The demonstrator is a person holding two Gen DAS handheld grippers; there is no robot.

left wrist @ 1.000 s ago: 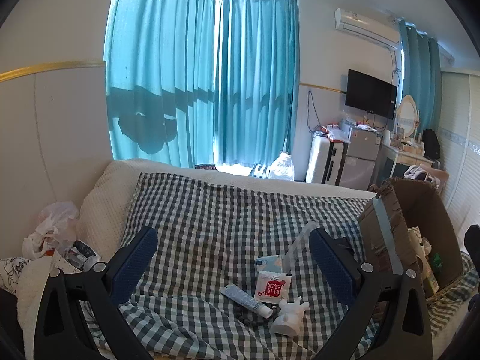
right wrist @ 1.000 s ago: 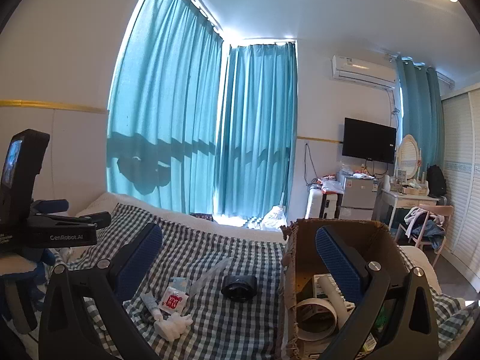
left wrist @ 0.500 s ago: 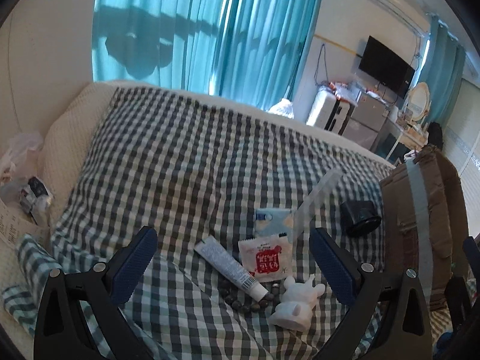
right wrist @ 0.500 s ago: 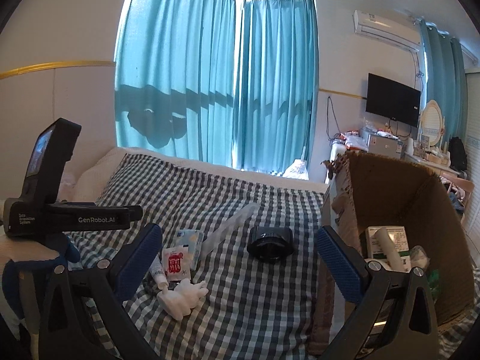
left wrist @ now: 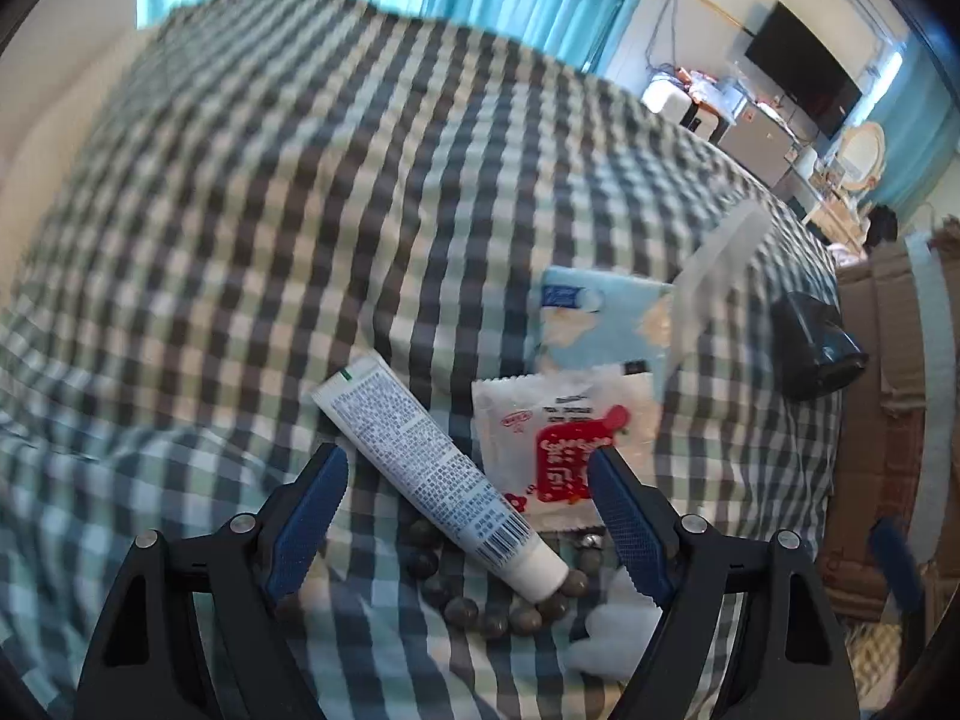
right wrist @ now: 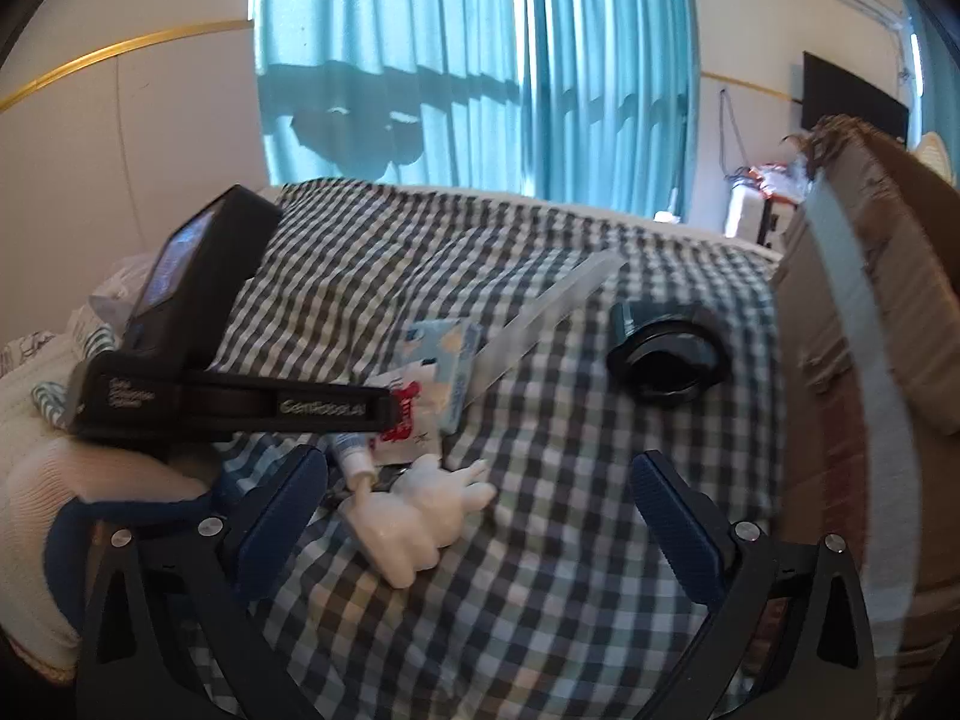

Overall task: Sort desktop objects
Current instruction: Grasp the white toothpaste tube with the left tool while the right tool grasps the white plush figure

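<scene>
1. The left gripper [left wrist: 465, 480] points steeply down over a green-and-white checked cloth [left wrist: 300, 180]; its blue-padded jaws stand wide and are closing, with nothing pressed between the pads.
2. Between those jaws lies a white squeeze tube with small black print [left wrist: 429, 468], slanting from 11 o'clock down to 5 o'clock, cap end nearest the camera.
3. The tube's cap rests on a string of dark round beads [left wrist: 480, 606] that curves along the cloth at 6 o'clock from the tube.
4. At 3 o'clock of the tube, just beside it, lies a white sachet with a red label [left wrist: 558, 438]; the right-hand blue pad overlaps its lower edge in the picture, and whether they touch cannot be told.
5. A light-blue flat packet [left wrist: 591, 318] lies at 12 o'clock of the sachet, partly under it, and a clear plastic strip [left wrist: 714, 264] slants away at its 2 o'clock.
6. A black round lidded case [left wrist: 813, 348] sits at 3 o'clock of the packet, close to the brown cardboard box [left wrist: 888, 420].
7. The right gripper [right wrist: 477, 498] hangs with jaws spread and empty above the cloth.
8. A white rabbit-shaped figurine [right wrist: 420, 516] lies on its side just inside the right gripper's left-hand pad, at 9 o'clock of the gap.
9. In the right wrist view, a white-gloved hand [right wrist: 78, 480] holds the left gripper's black body at 9 o'clock.
</scene>
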